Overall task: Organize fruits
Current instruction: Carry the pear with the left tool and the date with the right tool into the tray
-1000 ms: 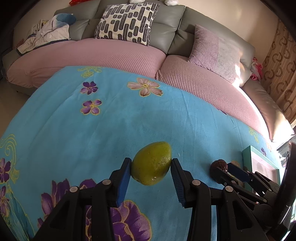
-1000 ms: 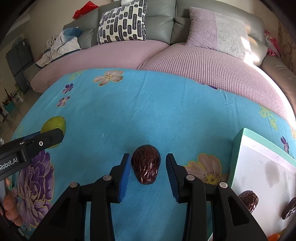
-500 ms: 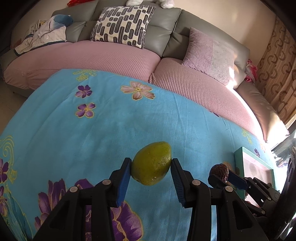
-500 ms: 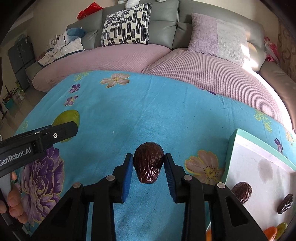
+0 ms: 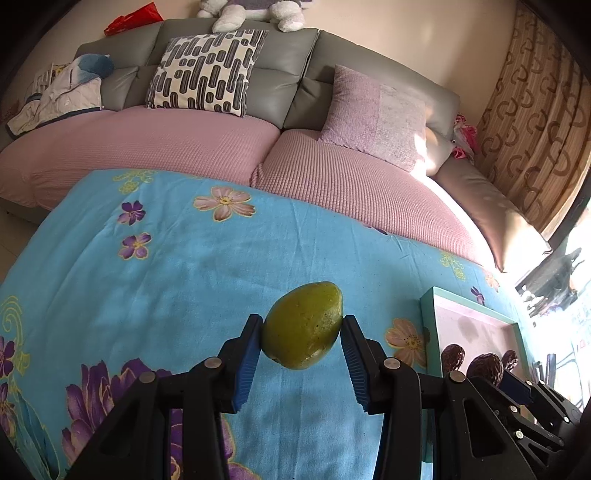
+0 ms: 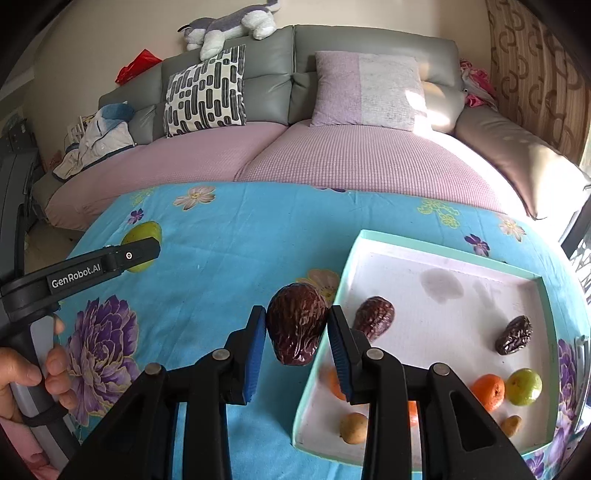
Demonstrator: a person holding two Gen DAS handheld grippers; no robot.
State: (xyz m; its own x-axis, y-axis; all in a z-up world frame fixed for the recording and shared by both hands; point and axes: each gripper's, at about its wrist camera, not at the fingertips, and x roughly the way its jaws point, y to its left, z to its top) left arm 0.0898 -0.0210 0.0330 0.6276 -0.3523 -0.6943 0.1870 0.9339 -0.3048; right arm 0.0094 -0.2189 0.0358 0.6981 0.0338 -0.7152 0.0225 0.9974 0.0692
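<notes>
The green fruit sits pinched between the blue-padded fingers of the left gripper, held up above the blue flowered cloth; both pads press its sides, so the fingers stand at a middling width set by the fruit itself. From the right wrist view the same fruit shows behind that gripper's outer arm, which carries the white lettering "GenRobot.AI", the only writing that can be read, and a person's hand grips its handle at the lower left. The right gripper clamps a wrinkled dark brown fruit between its blue pads, a narrower hold, just beside the near left rim of the mint-edged tray and over the cloth. Inside the tray lie two more wrinkled brown fruits, an orange fruit touching a yellow-green one, and two small tan pieces; another orange piece is partly hidden behind the gripper's finger. Beyond the cloth stands a grey sofa with pink covers, a black-and-white patterned cushion and a plush toy on its back.
</notes>
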